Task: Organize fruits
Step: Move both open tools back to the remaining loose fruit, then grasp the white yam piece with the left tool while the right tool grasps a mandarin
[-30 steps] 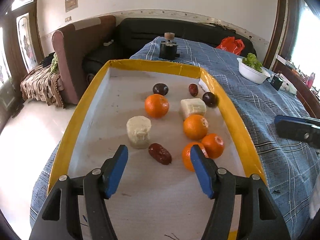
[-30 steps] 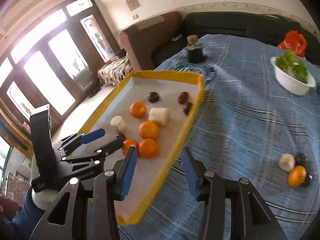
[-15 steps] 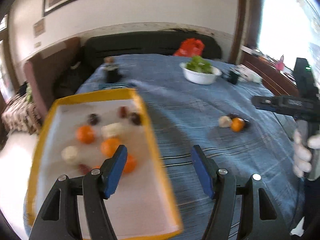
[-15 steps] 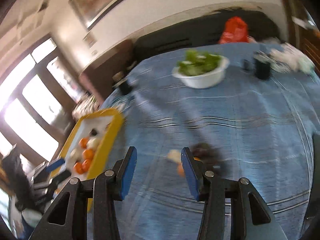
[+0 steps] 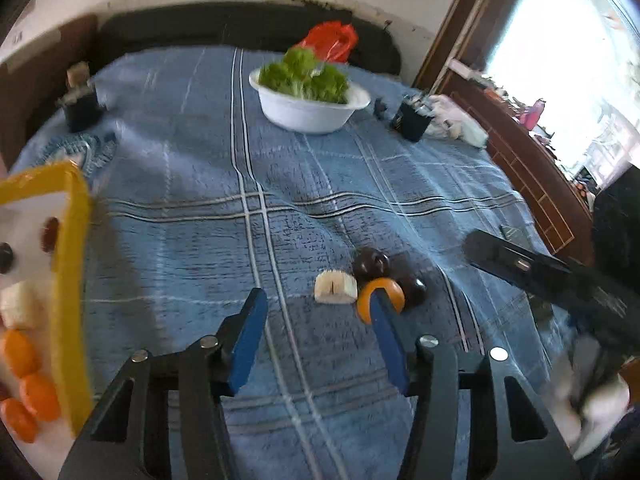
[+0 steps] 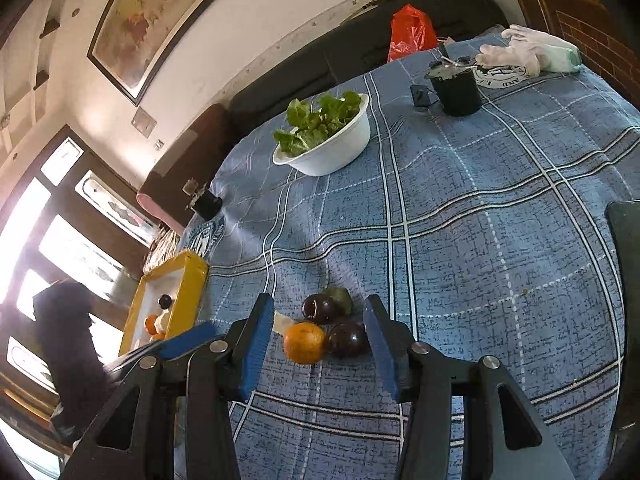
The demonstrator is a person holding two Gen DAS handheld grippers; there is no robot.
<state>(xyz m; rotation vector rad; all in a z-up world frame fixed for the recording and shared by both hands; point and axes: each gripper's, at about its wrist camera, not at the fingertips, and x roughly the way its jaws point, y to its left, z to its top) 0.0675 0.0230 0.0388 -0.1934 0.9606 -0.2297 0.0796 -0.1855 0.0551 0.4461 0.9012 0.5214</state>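
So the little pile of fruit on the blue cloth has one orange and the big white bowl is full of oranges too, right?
Not quite. The white bowl is full of green leaves, not oranges; the right wrist view shows this clearly. The rest holds: the little pile on the blue cloth has one orange.

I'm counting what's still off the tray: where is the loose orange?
The orange lies on the blue cloth, right of the tray in both views, touching a dark plum, with a white chunk on its left.
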